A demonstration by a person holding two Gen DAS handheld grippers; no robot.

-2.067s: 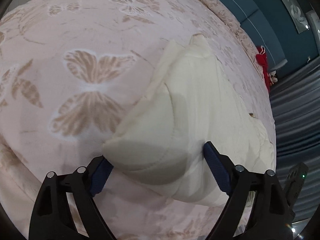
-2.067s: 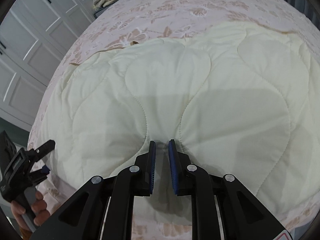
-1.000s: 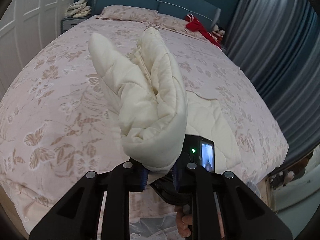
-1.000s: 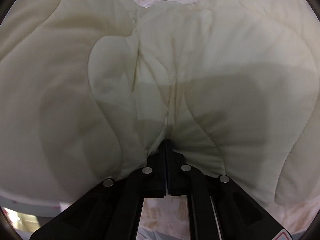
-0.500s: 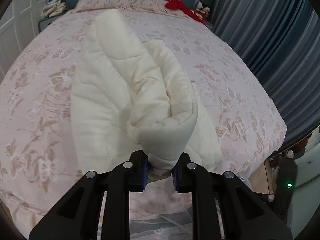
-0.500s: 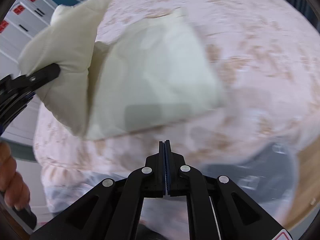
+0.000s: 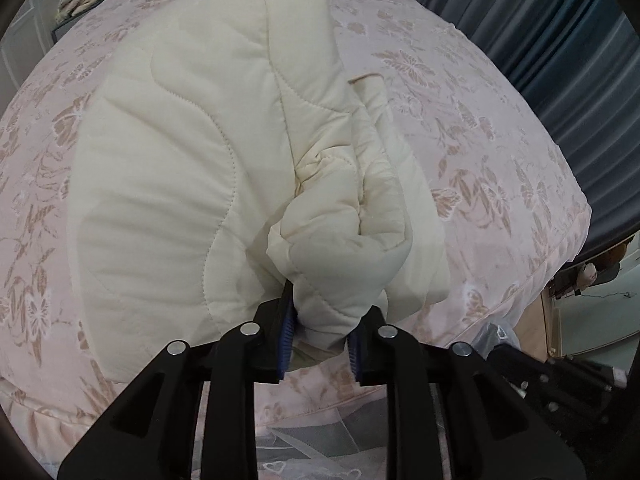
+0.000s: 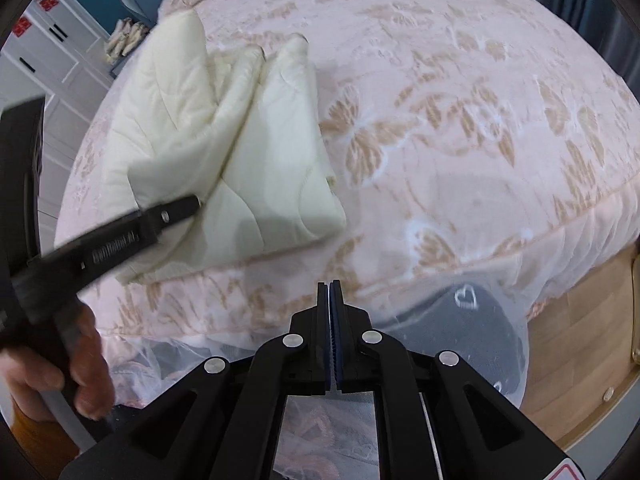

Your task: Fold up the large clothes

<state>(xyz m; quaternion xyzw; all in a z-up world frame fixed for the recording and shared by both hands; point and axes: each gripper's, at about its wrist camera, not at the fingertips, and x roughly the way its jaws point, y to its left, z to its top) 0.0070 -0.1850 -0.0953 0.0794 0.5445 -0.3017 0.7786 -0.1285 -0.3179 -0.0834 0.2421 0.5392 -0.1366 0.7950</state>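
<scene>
Cream quilted garment point(image 7: 168, 184) lies folded on the floral bed cover point(image 7: 480, 152), near the bed's foot edge. Left gripper point(image 7: 320, 344): jaws have just been opening, a bunched corner of the garment between the pads, still touching them. Right gripper point(image 8: 331, 336): jaws closed, empty, off the foot edge, well apart from the garment.

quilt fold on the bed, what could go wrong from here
1. The left gripper has just been opening its jaws, with a bunched corner of the quilt between them; that thick roll may spring open once released.
2. The quilt lies near the edge of the bed, so a tug could drag it off.
3. The right gripper is shut and empty, steadying nothing.
</scene>
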